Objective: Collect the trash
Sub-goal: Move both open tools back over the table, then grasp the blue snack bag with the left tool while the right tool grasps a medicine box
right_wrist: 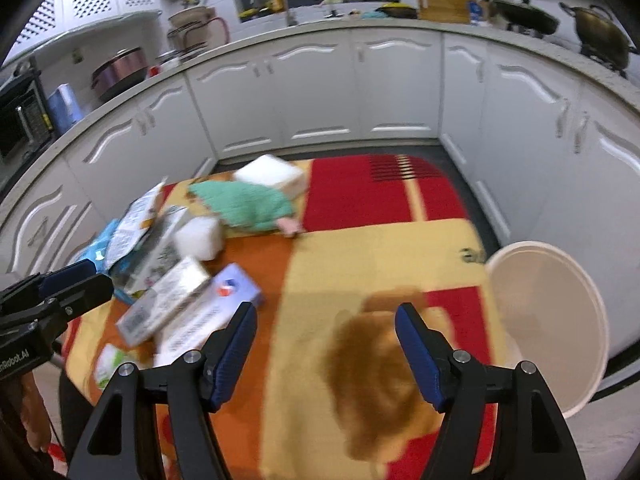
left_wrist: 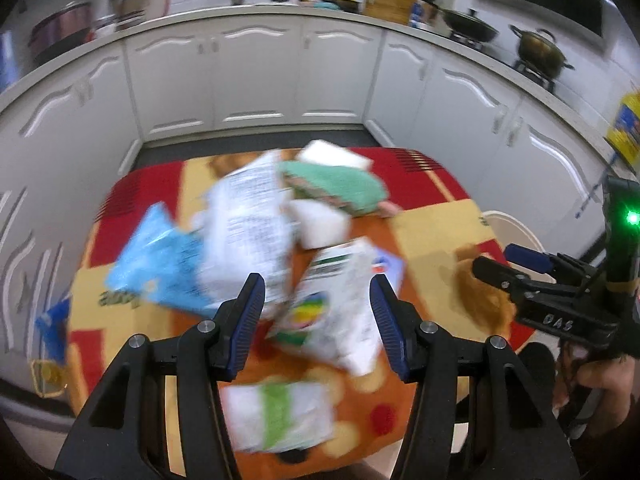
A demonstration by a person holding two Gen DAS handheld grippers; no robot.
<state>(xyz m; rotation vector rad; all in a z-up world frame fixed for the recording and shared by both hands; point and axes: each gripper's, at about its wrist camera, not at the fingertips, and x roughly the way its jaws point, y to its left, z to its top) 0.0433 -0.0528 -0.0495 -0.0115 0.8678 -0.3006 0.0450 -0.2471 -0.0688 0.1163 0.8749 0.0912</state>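
While both tongs hang released over the bench [right_wrist: 380, 248], left tongs [left_wrist: 316, 320] face wrappers [left_wrist: 248, 216]; right tongs [right_wrist: 326, 356] gape, bucket [right_wrist: 560, 320] at three o'clock.

White cabinets [right_wrist: 392, 92] run in a curve behind the surface [right_wrist: 380, 248], which wears a red, yellow and orange cloth with a brown patch near the front. On the counter [left_wrist: 248, 16] stand a dark wok [left_wrist: 470, 26], a brass pot [left_wrist: 540, 50], a wooden board [left_wrist: 388, 2] and a purple cooker [right_wrist: 118, 70]. A microwave [right_wrist: 22, 116] sits at far left.
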